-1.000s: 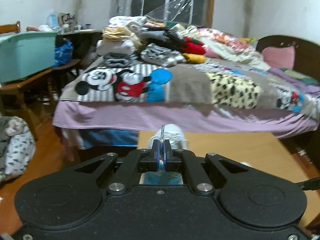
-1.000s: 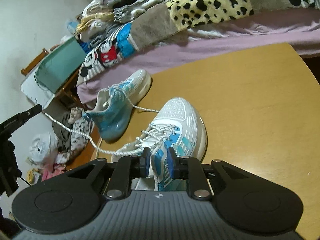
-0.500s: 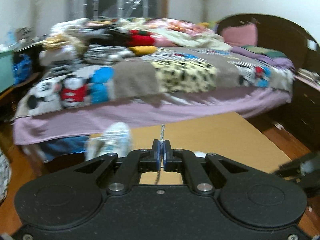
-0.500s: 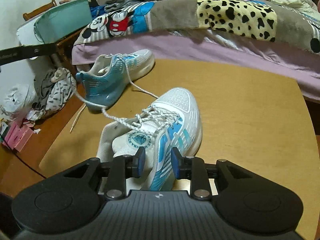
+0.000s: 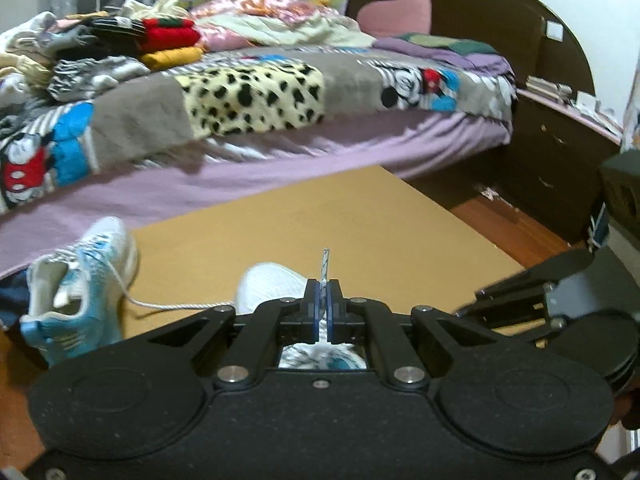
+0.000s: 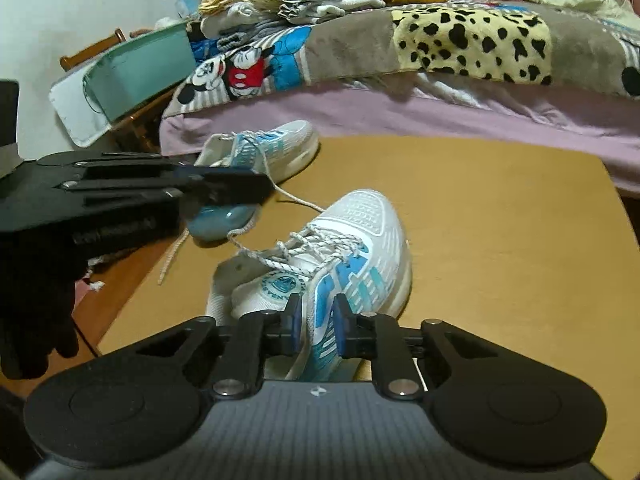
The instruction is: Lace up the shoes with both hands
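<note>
Left gripper (image 5: 322, 312) jaws clamp the speckled white lace tip (image 5: 324, 262); keep it taut and aim for the next eyelet. Right gripper (image 6: 316, 330) jaws, just narrowing, straddle the near white-and-blue mesh sneaker's (image 6: 352, 248) collar on the tan tabletop (image 6: 500, 232); pad contact unclear, steady it.

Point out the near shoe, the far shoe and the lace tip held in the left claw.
near shoe (image 6: 372, 216), right wrist view, white mesh toe.
far shoe (image 6: 292, 136), right wrist view, toe end.
lace tip (image 5: 324, 262), left wrist view, end above the shut pads.

Tan table (image 6: 500, 220): near sneaker (image 6: 360, 240), far sneaker (image 6: 276, 144) at edge.
</note>
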{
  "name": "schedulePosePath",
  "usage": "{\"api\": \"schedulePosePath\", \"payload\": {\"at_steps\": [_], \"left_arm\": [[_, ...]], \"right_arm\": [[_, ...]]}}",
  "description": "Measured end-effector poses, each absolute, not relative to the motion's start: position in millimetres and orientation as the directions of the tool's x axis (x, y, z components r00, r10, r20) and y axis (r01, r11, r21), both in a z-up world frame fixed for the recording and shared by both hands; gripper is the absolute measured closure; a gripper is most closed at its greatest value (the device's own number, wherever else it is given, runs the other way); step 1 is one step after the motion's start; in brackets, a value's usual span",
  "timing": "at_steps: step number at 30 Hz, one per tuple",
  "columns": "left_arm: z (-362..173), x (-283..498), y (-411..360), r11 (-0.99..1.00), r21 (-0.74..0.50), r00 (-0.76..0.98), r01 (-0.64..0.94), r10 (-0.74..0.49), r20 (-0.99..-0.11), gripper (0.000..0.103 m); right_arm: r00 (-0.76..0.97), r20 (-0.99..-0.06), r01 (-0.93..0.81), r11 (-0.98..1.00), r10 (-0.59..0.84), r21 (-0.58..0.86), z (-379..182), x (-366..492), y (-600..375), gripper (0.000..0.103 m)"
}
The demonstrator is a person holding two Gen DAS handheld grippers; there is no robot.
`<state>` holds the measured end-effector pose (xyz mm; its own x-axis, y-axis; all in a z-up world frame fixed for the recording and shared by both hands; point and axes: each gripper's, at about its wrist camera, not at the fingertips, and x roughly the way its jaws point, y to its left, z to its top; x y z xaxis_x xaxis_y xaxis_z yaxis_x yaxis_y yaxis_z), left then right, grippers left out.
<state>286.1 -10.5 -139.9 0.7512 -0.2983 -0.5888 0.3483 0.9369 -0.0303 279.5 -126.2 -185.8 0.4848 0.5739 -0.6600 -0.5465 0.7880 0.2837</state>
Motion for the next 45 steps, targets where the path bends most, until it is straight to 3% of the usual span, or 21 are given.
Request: {"api": "schedulePosePath", "payload": {"at_steps": [8,21,32,45], "left_arm": [[-155.3,289.1,-20.6,0.924,-0.044,0.707,0.380,-0.321,-0.630,0.101],[-169.2,294.2,-23.3,0.911,-0.013,0.645,0.412,-0.301,-0.702,0.101],[-179.4,303.4,-25.1,0.900,-0.004,0.581,0.436,-0.285,-0.763,0.101],[-181.8,307.4,-35.1,0.873,0.095,0.564,0.479,-0.223,-0.795,0.101]], "right_arm": [[0.459,-0.611,-0.451,0.762,0.645,0.465,-198.0,289.8,-149.7,0.087],[0.433,-0.451,-0.147,0.555,0.780,0.819,-242.7,301.8,-196.6,0.089],[0.439,-0.389,-0.035,0.448,0.810,0.893,-261.9,304.3,-204.2,0.089],[0.429,-0.364,-0.037,0.419,0.827,0.907,-265.5,306.3,-204.9,0.089]]}}
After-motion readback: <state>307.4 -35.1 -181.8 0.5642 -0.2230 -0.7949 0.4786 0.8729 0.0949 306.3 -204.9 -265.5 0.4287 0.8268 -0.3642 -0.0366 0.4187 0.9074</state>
